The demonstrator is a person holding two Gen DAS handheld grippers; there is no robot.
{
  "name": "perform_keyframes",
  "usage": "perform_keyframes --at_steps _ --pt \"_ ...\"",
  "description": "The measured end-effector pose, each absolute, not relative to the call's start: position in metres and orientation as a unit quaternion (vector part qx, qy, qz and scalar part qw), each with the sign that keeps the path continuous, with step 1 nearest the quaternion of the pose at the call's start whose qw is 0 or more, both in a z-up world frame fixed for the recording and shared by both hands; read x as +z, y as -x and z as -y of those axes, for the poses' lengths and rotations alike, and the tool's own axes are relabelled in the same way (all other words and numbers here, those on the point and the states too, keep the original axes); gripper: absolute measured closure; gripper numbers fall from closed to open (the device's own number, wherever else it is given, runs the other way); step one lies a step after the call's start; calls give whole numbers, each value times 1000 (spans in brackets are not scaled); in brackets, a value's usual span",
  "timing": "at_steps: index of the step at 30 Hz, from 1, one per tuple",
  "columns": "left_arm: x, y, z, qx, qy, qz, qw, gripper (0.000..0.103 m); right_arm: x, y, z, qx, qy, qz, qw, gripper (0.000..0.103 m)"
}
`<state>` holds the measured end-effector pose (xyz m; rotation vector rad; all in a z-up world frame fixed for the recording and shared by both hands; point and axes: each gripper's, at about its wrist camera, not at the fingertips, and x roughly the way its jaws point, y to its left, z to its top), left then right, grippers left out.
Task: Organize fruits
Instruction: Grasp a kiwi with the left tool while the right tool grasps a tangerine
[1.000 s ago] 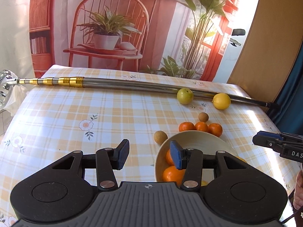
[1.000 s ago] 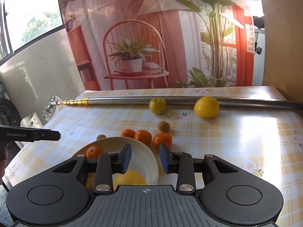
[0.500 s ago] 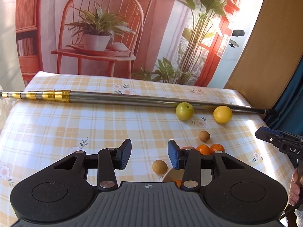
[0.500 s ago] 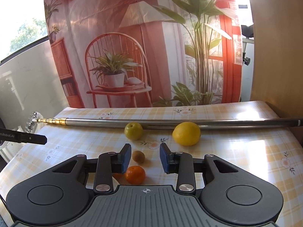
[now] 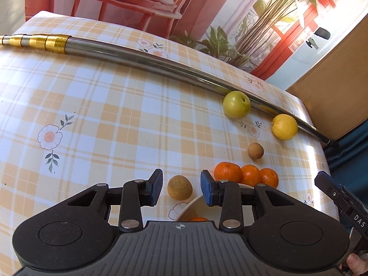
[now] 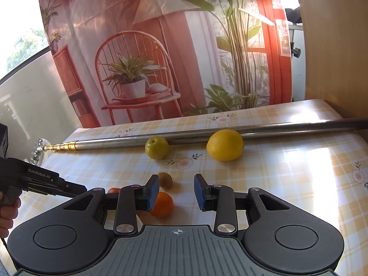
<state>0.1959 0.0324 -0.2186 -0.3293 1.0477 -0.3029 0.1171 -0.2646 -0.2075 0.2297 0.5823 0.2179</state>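
Observation:
My left gripper [image 5: 181,187] is open, and a brown round fruit [image 5: 179,187] lies on the cloth between its fingertips. Just right of it is the rim of a pale bowl [image 5: 189,205] with an orange inside. Three tangerines [image 5: 246,174] sit in a row beyond the bowl, then a second brown fruit [image 5: 255,150], a green apple [image 5: 236,104] and a lemon [image 5: 284,126]. My right gripper [image 6: 176,192] is open and empty above the cloth. A tangerine [image 6: 163,205] lies by its left fingertip; the brown fruit [image 6: 165,179], apple [image 6: 156,147] and lemon [image 6: 225,145] lie farther off.
A long metal telescopic pole [image 5: 147,61] with a gold end lies across the far side of the checked tablecloth [image 5: 103,119], touching the apple and lemon. The table edge drops off on the right by a wooden panel [image 5: 340,96]. A printed backdrop hangs behind.
The left gripper has tilted down and moved forward past the bowl until the brown fruit sits between its fingers. The right gripper has advanced over the tangerines and spread its fingers wider.

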Motion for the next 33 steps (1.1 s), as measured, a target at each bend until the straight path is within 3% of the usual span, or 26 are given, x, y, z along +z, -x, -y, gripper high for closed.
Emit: perform_keyframes --at_steps 5,9,13,25,33 --pt "-226 -198 -26 -145 156 -503 838 65 -214 -118 266 112 -121 -294 941 70" --pt "-229 -201 -27 -140 158 -505 837 77 -219 -120 266 122 -131 -302 936 67" --pt "-228 -199 -26 -140 154 -497 842 78 -225 -122 265 132 -127 -300 936 62" --pt "-206 -178 -26 -134 112 -443 879 77 -244 -142 270 150 -161 -309 925 61" --pt "-193 -153 -21 -160 76 -411 894 77 -252 -156 237 165 -103 -343 919 61"
